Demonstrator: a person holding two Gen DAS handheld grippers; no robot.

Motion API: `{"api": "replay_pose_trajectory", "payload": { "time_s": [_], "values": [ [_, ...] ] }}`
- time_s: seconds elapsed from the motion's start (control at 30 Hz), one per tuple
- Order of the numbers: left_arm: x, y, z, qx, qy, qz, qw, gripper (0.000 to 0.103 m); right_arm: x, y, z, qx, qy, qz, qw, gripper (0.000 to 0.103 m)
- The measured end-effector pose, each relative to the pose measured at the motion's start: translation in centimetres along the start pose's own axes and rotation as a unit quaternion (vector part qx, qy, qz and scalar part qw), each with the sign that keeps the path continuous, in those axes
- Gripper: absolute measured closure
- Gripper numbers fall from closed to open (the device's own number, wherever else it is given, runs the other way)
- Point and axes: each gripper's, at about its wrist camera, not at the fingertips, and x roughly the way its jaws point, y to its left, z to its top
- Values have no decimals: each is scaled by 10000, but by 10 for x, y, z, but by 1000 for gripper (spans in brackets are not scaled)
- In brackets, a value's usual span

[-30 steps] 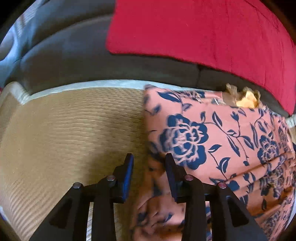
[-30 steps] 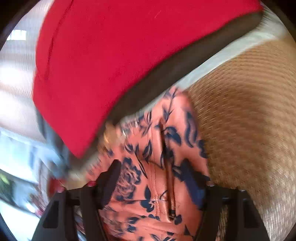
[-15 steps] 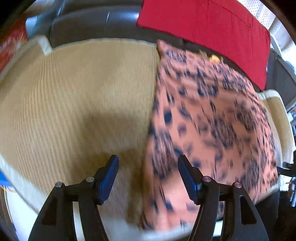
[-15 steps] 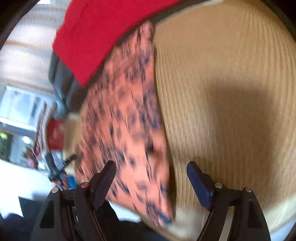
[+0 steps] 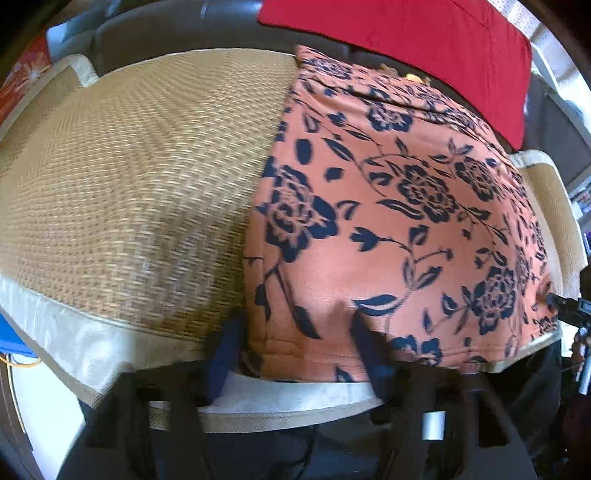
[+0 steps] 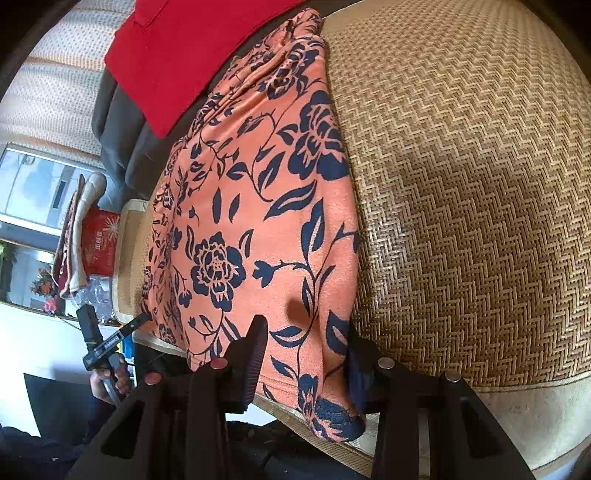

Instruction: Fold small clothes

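Note:
An orange garment with dark blue flowers [image 5: 399,206] lies flat on a woven straw mat [image 5: 129,177], reaching from the back to the mat's front edge. My left gripper [image 5: 295,354] is open, its jaws straddling the garment's near left corner at the front hem. In the right wrist view the same garment [image 6: 258,206] lies on the mat [image 6: 461,184]. My right gripper [image 6: 306,354] is open, its jaws on either side of the garment's near right corner. Neither gripper holds the cloth.
A red cloth [image 5: 406,40] hangs over the dark sofa back [image 5: 166,33] behind the mat. The mat's pale border [image 5: 74,339] runs along the front edge. A red box [image 6: 99,240] and stacked cloths stand at the left in the right wrist view.
Both grippers have pulled back from the far end of the garment to its near hem. The left jaws opened wider. The garment now lies spread flat.

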Motion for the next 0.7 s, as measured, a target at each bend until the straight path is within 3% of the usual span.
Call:
{"api": "replay_pose_trajectory", "payload": {
  "time_s": [0.03,0.07,0.1,0.17,0.27,0.3,0.47,0.53,0.57,0.6,0.63,0.67,0.7],
  "values": [
    [3,-1,1,-1,139,-52,9999,93,-1,0,-1,-40,13,1,10000,62],
    [4,-3,0,-7,140,-17,9999,94,6,6,-1,-62,57,-14,10000,73],
    [1,-4,0,-14,78,14,10000,94,8,6,-1,-92,114,-120,9998,99],
    [-14,-6,2,-100,-176,-110,9997,94,7,9,0,-61,100,-184,9998,98],
    [-41,-4,3,-167,-568,-359,9976,94,-16,24,2,-142,-204,92,9996,98],
    [-39,-1,2,-182,-583,-408,9973,92,-19,22,2,-141,-225,175,9995,94],
    [9,9,-6,-266,65,-77,9996,88,17,-4,1,345,185,80,9992,91],
    [9,8,-8,-291,12,-177,9994,70,18,-2,1,338,95,156,9993,82],
    [7,6,-10,-294,-44,-278,9992,56,17,-2,1,364,27,245,9990,81],
    [8,1,-9,-267,-85,-267,9993,58,17,-4,1,413,23,318,9986,81],
    [9,-3,-9,-139,-35,-122,9998,73,18,-3,1,432,47,327,9985,86],
    [9,-6,-8,-95,12,-95,9999,95,20,-2,1,374,141,289,9988,93],
    [6,-11,-3,-171,-42,-145,9997,96,16,0,3,344,149,215,9991,98]
  ]
}}
